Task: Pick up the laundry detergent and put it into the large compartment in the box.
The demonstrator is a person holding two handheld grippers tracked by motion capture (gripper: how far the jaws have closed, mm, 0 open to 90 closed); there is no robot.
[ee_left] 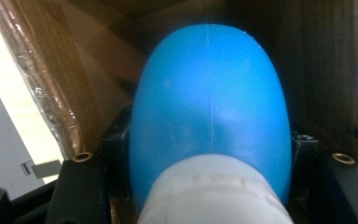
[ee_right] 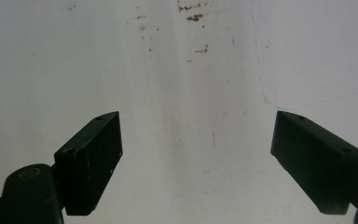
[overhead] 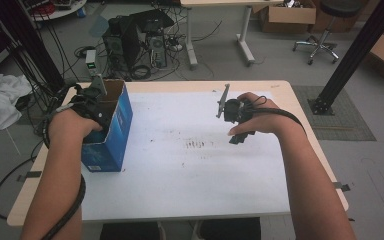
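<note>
The left gripper (overhead: 94, 107) is clamping its jaws on a blue bulb-shaped object (ee_left: 209, 107) inside the open blue carton (overhead: 111, 131) at the counter's nine o'clock; brushing the cardboard wall could topple it. The right gripper (ee_right: 209, 158) is hovering with jaws wide apart, empty.

Bare forearms with no sleeves carry two black handheld grippers, the left gripper (overhead: 91, 102) topped by a grey three-cornered plate, as is the right gripper (overhead: 237, 120). A thick black cable trails back from each along the arm. The right gripper's blocky black fingers (ee_right: 89, 161) show small round screw holes.
</note>
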